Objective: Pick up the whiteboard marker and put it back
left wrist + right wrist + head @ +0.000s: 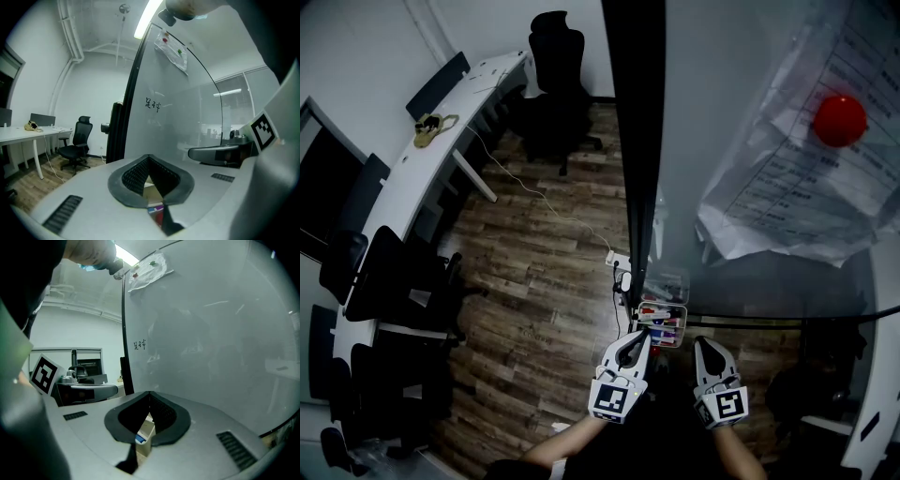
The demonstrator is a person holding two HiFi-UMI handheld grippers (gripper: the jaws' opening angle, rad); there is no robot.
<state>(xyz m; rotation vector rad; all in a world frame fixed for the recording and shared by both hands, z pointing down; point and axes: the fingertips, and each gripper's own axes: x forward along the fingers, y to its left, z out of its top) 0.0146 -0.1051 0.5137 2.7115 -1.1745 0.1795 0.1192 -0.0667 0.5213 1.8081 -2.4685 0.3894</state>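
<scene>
Here, left gripper (638, 337), right gripper (706, 343) abreast, near level, jaws together

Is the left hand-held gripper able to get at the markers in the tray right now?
Probably yes: the left hand-held gripper sits right at the tray, nothing between them, but its jaws are shut and must open first.
</scene>
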